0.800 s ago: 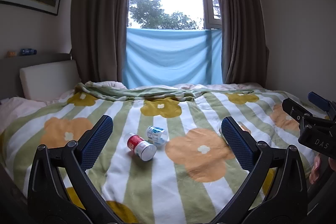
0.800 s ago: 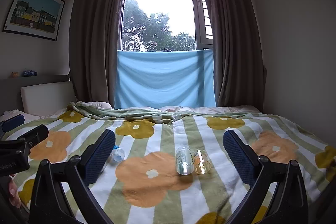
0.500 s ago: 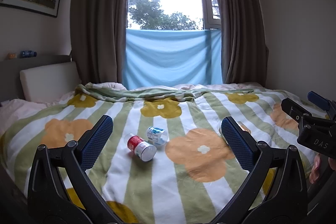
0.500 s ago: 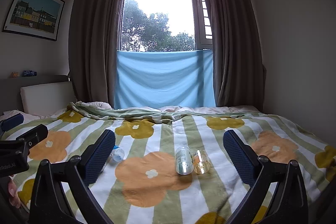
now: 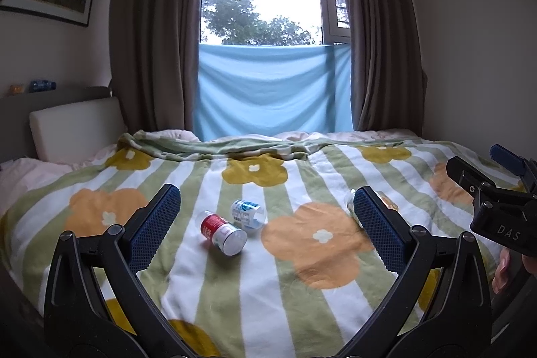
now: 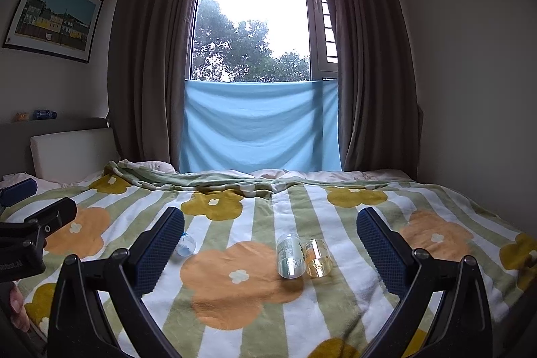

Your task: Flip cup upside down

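Observation:
Several small clear plastic cups lie on their sides on the flowered, striped blanket (image 5: 302,297). In the left wrist view a red-labelled cup (image 5: 223,232) and a blue-labelled cup (image 5: 248,213) lie together, ahead of my left gripper (image 5: 265,205), which is open and holds nothing. In the right wrist view a green-labelled cup (image 6: 289,255) and an amber cup (image 6: 317,257) lie side by side ahead of my right gripper (image 6: 270,222), also open with nothing in it. The blue-labelled cup (image 6: 185,244) peeks out beside its left finger.
The bed fills the foreground, with a white headboard cushion (image 5: 75,126) at the left. Brown curtains (image 6: 372,72) and a blue cloth (image 6: 258,126) hang over the window behind it. A wall runs along the right side. A person's fingers (image 5: 503,267) hold the right gripper's handle.

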Demonstrator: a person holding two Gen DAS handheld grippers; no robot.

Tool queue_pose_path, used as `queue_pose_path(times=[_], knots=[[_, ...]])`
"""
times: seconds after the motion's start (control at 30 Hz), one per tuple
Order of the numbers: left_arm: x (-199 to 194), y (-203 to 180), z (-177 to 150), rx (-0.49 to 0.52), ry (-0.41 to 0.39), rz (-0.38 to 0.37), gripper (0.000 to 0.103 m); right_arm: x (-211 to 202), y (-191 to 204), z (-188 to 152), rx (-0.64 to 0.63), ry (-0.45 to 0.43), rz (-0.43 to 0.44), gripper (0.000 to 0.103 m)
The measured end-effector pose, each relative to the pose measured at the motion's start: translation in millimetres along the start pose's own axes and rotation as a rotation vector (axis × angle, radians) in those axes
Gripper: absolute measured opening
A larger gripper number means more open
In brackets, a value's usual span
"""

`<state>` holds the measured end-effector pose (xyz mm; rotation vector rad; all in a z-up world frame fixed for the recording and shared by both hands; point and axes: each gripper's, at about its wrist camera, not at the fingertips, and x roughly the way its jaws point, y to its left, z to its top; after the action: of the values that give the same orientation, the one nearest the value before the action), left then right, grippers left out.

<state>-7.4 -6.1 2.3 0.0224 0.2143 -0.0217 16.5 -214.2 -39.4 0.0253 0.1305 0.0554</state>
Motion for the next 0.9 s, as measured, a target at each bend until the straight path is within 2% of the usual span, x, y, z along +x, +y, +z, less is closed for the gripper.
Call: queue_pose_path(times=[0.9], knots=[[12.0,2.9,-8.2,-0.007,0.033,-0.003,0.103,6.5,9.4,-11.3,-0.006,0.024,0.03,0.102]])
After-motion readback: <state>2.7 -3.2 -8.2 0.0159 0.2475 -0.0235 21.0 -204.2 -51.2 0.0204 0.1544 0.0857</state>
